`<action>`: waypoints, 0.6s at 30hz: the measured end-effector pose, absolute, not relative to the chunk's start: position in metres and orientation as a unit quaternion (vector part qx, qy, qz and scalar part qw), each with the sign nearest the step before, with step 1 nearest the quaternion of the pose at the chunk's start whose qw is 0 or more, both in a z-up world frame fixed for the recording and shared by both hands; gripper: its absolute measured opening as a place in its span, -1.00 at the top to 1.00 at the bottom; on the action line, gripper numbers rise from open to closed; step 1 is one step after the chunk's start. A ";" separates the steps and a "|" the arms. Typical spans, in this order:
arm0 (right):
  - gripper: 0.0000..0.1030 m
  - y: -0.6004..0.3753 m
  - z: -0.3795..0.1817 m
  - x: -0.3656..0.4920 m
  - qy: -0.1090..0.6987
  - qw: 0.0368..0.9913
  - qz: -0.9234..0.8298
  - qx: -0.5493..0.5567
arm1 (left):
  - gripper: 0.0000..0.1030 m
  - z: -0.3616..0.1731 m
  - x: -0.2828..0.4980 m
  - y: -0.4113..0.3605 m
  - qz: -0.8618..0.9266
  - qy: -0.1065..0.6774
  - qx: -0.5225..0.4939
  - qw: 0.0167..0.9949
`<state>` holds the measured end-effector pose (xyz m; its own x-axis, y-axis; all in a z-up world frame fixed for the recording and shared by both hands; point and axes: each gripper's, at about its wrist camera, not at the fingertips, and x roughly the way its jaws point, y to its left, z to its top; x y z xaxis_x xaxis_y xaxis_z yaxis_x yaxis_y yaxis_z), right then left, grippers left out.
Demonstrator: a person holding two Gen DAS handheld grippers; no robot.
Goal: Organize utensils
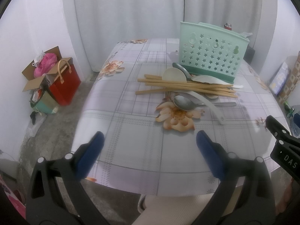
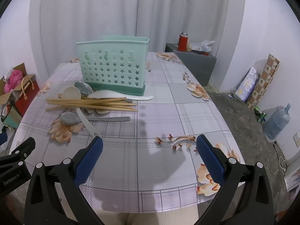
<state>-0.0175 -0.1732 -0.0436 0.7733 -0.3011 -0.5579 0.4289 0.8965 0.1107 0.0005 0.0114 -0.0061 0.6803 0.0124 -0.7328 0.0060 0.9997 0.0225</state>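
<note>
Nothing picked up yet: left gripper & right gripper both spread wide, empty. Next: reach to 12 o'clock for chopsticks, then the holder.

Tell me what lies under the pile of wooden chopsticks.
Under the wooden chopsticks lie a white plastic spoon, a round pale spoon and a metal spoon. Their handles are mostly covered; anything deeper cannot be seen.

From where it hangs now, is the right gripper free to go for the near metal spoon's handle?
Probably yes. The right gripper is open and empty, and bare tablecloth lies between it and the metal spoon. The handle end sticks out clear of the chopsticks; only the white spoon crosses near the bowl.
</note>
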 end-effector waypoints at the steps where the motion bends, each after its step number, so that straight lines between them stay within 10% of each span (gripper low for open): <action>1: -0.88 -0.173 -0.044 -0.017 0.274 0.934 -0.196 0.117 | -0.83 -0.006 0.001 0.012 0.002 0.400 0.011 0.916; 18: -0.88 -0.174 -0.043 -0.016 0.272 0.934 -0.200 0.112 | -0.83 -0.006 0.001 0.013 0.003 0.400 0.012 0.916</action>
